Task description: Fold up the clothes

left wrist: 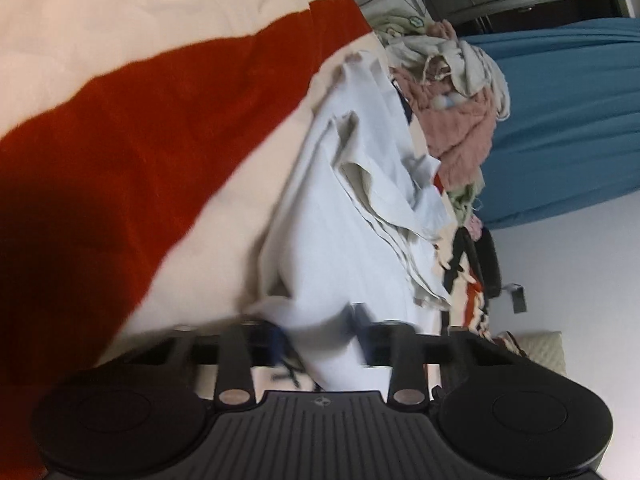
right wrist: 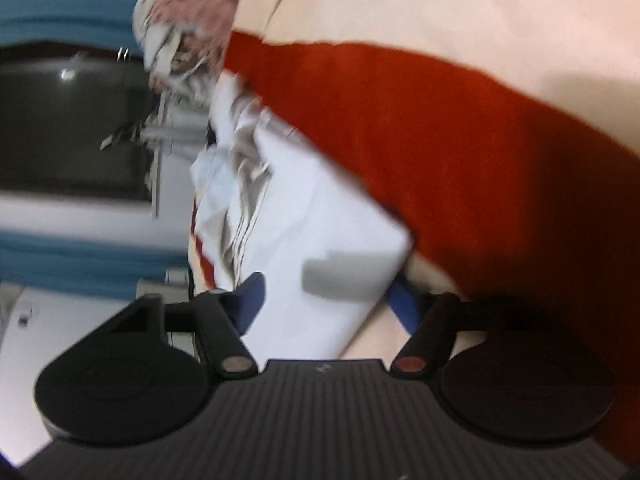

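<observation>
I have a tool in each hand, and both point at the same pale cloth [left wrist: 320, 216]. It lies on the bed cover [left wrist: 132, 12], which is cream with a wide red band [left wrist: 132, 148] across it.

The cloth is long. Its long side runs straight away from my left tool [left wrist: 318, 334], from the fingers out to the far end of the bed. The near end of the cloth sits right between the fingers of that tool. The blue pads [left wrist: 360, 316] look closed in on a bunched bit of it, so I think the left tool is pinching the cloth. The picture is blurry there, so I am not fully sure.

My right tool [right wrist: 324, 300] has the same pale cloth [right wrist: 320, 240] in front of it, and a corner of the cloth lies between its fingers. The blue pads [right wrist: 252, 296] stand wide apart and I see a gap on each side, so this tool is not squeezing yet. I think it must close on that corner next.

Both hands are at the near end, one at each corner. So my guess is I lift this end and carry it along the long side to the far end.

Behind the cloth is a pile of clothes [left wrist: 452, 92], some pink and some cream. There is a blue curtain or sheet [left wrist: 568, 120] and a white wall [left wrist: 580, 264] past the bed.
</observation>
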Demonstrator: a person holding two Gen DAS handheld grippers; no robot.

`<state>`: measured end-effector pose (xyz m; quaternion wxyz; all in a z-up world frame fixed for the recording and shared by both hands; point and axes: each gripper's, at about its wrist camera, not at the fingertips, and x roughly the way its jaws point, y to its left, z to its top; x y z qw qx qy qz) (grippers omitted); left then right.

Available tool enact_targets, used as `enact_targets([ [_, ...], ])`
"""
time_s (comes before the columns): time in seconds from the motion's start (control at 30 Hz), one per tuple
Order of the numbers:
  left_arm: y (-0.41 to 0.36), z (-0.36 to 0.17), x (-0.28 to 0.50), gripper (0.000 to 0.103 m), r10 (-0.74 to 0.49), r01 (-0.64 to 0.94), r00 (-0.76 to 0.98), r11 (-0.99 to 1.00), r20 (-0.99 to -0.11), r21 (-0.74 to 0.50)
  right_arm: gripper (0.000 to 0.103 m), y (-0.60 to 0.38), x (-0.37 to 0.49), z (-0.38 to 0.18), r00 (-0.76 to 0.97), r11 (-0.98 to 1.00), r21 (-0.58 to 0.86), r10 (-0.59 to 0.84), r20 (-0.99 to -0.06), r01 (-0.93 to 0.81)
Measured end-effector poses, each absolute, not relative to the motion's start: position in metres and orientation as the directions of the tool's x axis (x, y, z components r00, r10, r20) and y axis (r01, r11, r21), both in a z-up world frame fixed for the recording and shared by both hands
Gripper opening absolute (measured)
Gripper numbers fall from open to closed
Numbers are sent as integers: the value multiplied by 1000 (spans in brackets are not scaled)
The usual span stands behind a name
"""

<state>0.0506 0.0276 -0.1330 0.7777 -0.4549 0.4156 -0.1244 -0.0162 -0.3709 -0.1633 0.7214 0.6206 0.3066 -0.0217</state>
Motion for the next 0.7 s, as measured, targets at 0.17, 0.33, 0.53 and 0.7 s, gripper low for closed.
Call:
enact_targets([
  [0.17,30,-135,53,10,-564,-171,653,540,-505,-824,15,-369,-16,-158,827,326,859,280,-487,395],
  [0.33,28,-119,43,8,-564,-113,688,537,-456,-836,8,-368,-26,-139,853,403,853,257,-455,333],
  [0.53,41,-91,16,7,-562,-39,733,527,-383,-849,7,-358,-50,-103,899,509,838,250,-360,194],
  [0.7,44,-59,-16,7,-567,44,754,548,-332,-835,7,-353,-83,-88,918,519,842,247,-311,146],
])
